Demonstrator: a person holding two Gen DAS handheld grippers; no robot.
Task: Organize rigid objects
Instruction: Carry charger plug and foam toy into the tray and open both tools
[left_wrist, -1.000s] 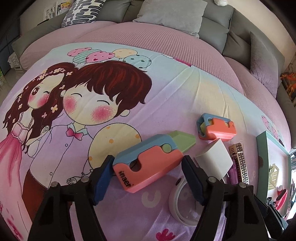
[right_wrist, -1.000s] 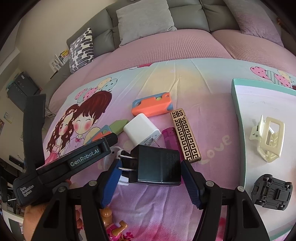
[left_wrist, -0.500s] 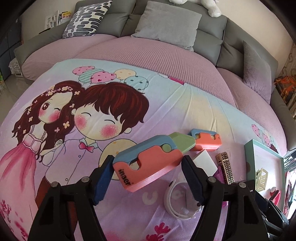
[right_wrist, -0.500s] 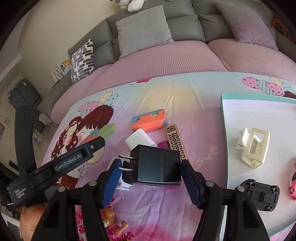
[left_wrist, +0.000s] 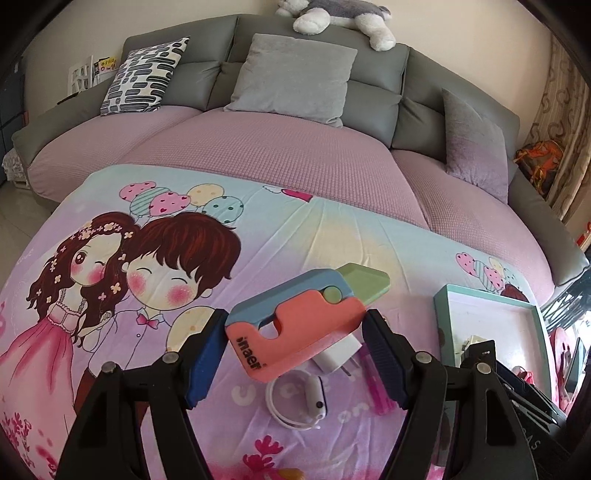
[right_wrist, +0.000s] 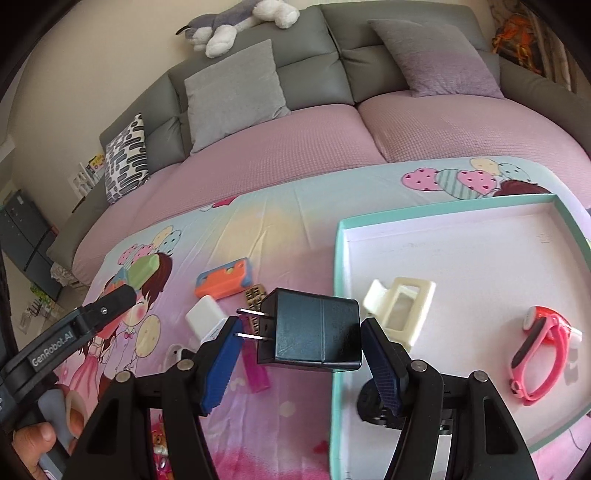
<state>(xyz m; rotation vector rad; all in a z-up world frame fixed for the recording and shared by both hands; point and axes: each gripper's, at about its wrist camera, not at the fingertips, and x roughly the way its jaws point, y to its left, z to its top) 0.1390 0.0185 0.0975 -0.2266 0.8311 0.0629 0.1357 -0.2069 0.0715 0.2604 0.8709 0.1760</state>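
Observation:
My left gripper (left_wrist: 295, 350) is shut on an orange, blue and green toy knife (left_wrist: 295, 325) and holds it above the cartoon bedsheet. My right gripper (right_wrist: 301, 354) is shut on a black plug adapter (right_wrist: 314, 332), prongs pointing left, above the left rim of the teal tray (right_wrist: 338, 280). The tray holds a cream hair claw (right_wrist: 402, 310), a pink watch (right_wrist: 543, 343) and a black item (right_wrist: 373, 406) partly hidden by my finger. On the sheet lie a white charger (right_wrist: 203, 319), a second orange toy (right_wrist: 225, 282), a patterned lighter (right_wrist: 255, 299) and a pink lighter (right_wrist: 255, 373).
A white watch band (left_wrist: 295, 406) lies on the sheet under the left gripper. The left gripper's body (right_wrist: 66, 336) shows at the left of the right wrist view. A grey sofa with cushions (left_wrist: 295, 74) and a plush toy (left_wrist: 340, 18) stand behind.
Both grippers have lifted with their loads. The right gripper has moved right, so the adapter is now over the tray's left rim.

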